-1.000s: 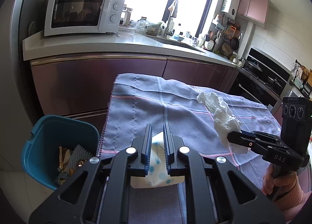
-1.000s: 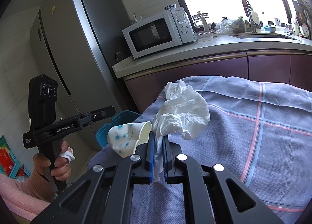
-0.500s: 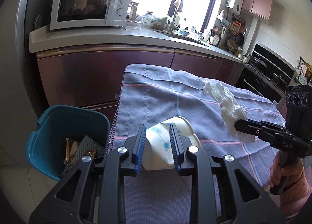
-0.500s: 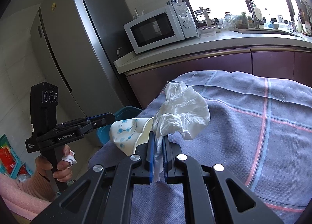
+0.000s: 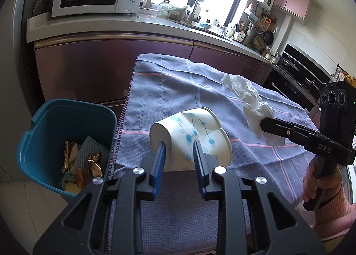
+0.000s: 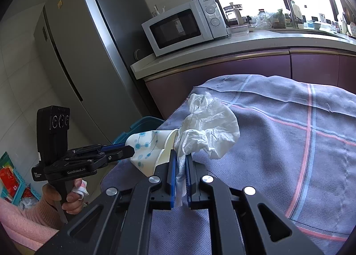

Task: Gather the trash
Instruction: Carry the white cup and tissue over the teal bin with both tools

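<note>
We are clamping the crumpled white tissue (image 6: 207, 130) in the right gripper (image 6: 179, 179) while the left gripper (image 5: 179, 163), jaws just narrowing, is squeezing the blue-dotted white paper cup (image 5: 189, 137) lying on the grey checked worktop cloth (image 5: 178, 90).

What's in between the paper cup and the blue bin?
Only the fringed edge of the purple cloth and a small gap, seen in the left wrist view. The paper cup lies near that edge; the blue bin stands just beyond.

Paper cup (image 5: 191, 135): your left gripper's fingers (image 5: 159, 159) cover its lower sides.
Bin (image 5: 55, 121): beside the cup; its trash is too jumbled to name.
Tissue (image 6: 207, 130): hides the cup's rim.
</note>
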A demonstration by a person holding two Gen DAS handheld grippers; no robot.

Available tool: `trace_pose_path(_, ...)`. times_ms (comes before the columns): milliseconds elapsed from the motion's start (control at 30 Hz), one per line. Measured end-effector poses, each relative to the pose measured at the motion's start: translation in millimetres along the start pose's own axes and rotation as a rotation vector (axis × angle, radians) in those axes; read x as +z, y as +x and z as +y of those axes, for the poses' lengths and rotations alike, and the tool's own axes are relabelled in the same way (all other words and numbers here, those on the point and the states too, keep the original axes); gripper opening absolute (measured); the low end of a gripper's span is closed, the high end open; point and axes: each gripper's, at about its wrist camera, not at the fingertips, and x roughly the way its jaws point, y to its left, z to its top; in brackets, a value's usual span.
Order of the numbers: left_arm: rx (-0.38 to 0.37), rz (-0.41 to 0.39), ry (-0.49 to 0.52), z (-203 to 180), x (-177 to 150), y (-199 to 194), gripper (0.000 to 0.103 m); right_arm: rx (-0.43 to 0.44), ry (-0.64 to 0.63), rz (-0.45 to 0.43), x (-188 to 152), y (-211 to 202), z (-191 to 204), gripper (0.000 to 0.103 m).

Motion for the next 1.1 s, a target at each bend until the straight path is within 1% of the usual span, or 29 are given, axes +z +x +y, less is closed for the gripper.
trace_pose_path(300,0.007,-0.016,-0.003,1,-2,-1,0.020,-0.001,-0.009,0.006,0,3,4,0.007)
trace_pose_path(500,0.017,-0.054,-0.011,9,2,-16,0.019,0.011,-0.030,0.014,4,10,11,0.007)
trace_pose_path(767,0.058,-0.097,-0.035,24,5,-35,0.019,0.033,-0.077,0.026,12,20,28,0.007)
trace_pose_path(1100,0.128,-0.140,-0.076,53,6,-59,0.019,0.078,-0.144,0.059,26,42,52,0.007)
